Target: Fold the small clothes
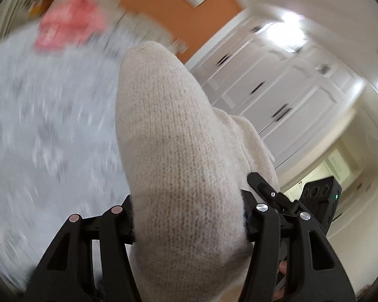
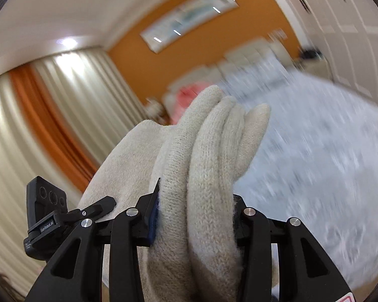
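while both hand-held grippers are clenched on the knit [image 1: 174, 136], i hold it up off the bed [image 1: 37, 125]. the left hand-held gripper [image 1: 189, 216] pinches one broad layer, the right hand-held gripper [image 2: 196, 216] a bunched edge. the knit's long axis runs forward from both; neither hand looks nearer.

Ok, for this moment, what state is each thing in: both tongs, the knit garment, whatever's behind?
Left tongs: shut on the cream knit garment.
Right tongs: shut on bunched folds of the same knit.
Cream knit garment: lifted off the bed, gathered.
Pink item: lying on the bed, blurred.
Wardrobe doors: closed.
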{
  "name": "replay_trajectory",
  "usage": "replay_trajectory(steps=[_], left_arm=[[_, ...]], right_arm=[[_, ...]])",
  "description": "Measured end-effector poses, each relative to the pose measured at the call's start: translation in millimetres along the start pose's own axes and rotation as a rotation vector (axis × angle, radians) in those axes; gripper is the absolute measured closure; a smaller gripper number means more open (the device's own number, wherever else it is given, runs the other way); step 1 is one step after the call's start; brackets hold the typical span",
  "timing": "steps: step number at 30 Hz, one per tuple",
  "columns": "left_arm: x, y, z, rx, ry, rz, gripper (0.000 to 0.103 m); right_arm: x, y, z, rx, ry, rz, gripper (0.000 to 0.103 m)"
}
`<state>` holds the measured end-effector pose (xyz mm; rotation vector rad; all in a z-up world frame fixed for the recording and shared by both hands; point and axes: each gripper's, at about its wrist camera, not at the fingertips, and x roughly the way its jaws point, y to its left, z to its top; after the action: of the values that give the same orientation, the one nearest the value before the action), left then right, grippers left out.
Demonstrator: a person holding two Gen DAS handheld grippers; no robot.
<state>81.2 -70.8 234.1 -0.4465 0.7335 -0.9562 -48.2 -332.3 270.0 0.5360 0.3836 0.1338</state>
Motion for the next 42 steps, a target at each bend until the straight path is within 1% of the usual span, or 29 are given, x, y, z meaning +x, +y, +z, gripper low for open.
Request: replay_trajectory(steps=[1,2,3,5,6,9,11,13,15,16,18,20,21,22,24,27,30,33,35,36,38,39,41,42], left_arm=[[-24,-15,13,0.060,-0.048,-0.005,0.049],[-34,-23,19,0.087,-0.070,-0.008,0.049],[-52,-33,27,0.127,-0.104,-0.014,0.048],[-90,-50,45,0.197,-0.180,-0.026,0.048],[-100,-54,49,0.215,-0.199,-0.030,0.048],[-140,-65,66,0.272,-0.281,-0.042,0.048],[-164,-67,75,0.309,-0.331,-0.026,0.048],[-178,-62,80,0.330,-0.359,-0.005,0.047],[-185,-53,81,0.340,-0.379,0.016,0.047],[-188,-46,83,0.340,-0.387,0.023,0.047],[-193,-32,89,0.323,-0.389,0.029,0.047],[-189,-3,95,0.277,-0.375,0.040,0.046],[-188,11,97,0.254,-0.367,0.045,0.046],[-182,29,96,0.235,-0.357,0.060,0.046],[-168,58,95,0.205,-0.329,0.087,0.046],[-141,118,89,0.130,-0.276,0.139,0.046],[-113,171,77,0.059,-0.226,0.184,0.046],[-80,227,55,0.005,-0.159,0.250,0.046],[-57,264,34,-0.036,-0.103,0.289,0.046],[-49,276,25,-0.056,-0.081,0.297,0.046],[-28,308,-1,-0.121,-0.023,0.315,0.046],[-20,320,-13,-0.144,0.001,0.323,0.047],[-3,348,-42,-0.190,0.052,0.344,0.047],[4,359,-54,-0.213,0.079,0.358,0.047]], right_arm=[[-8,13,8,-0.023,-0.027,0.024,0.063],[-15,26,15,-0.047,-0.053,0.047,0.063],[-23,45,25,-0.078,-0.088,0.083,0.063],[-32,69,38,-0.118,-0.128,0.130,0.063],[-35,85,47,-0.137,-0.155,0.167,0.063],[-35,113,64,-0.166,-0.192,0.241,0.063],[-27,131,74,-0.184,-0.203,0.288,0.063],[-13,144,78,-0.197,-0.200,0.311,0.063],[0,152,80,-0.190,-0.186,0.335,0.063],[14,151,80,-0.181,-0.173,0.349,0.063],[33,152,75,-0.165,-0.151,0.361,0.063],[66,151,65,-0.118,-0.099,0.369,0.063],[75,149,60,-0.102,-0.084,0.372,0.062],[95,145,53,-0.077,-0.053,0.366,0.062],[131,132,36,-0.046,0.001,0.339,0.062],[178,118,10,-0.005,0.084,0.297,0.062],[239,87,-30,0.058,0.199,0.242,0.062],[281,65,-64,0.090,0.287,0.177,0.062],[310,46,-96,0.105,0.359,0.111,0.062],[323,33,-117,0.120,0.402,0.077,0.062],[337,11,-146,0.165,0.459,0.036,0.062],[344,-3,-168,0.196,0.500,0.012,0.062],[354,-22,-196,0.216,0.551,-0.025,0.062],[360,-35,-216,0.235,0.595,-0.050,0.062]])
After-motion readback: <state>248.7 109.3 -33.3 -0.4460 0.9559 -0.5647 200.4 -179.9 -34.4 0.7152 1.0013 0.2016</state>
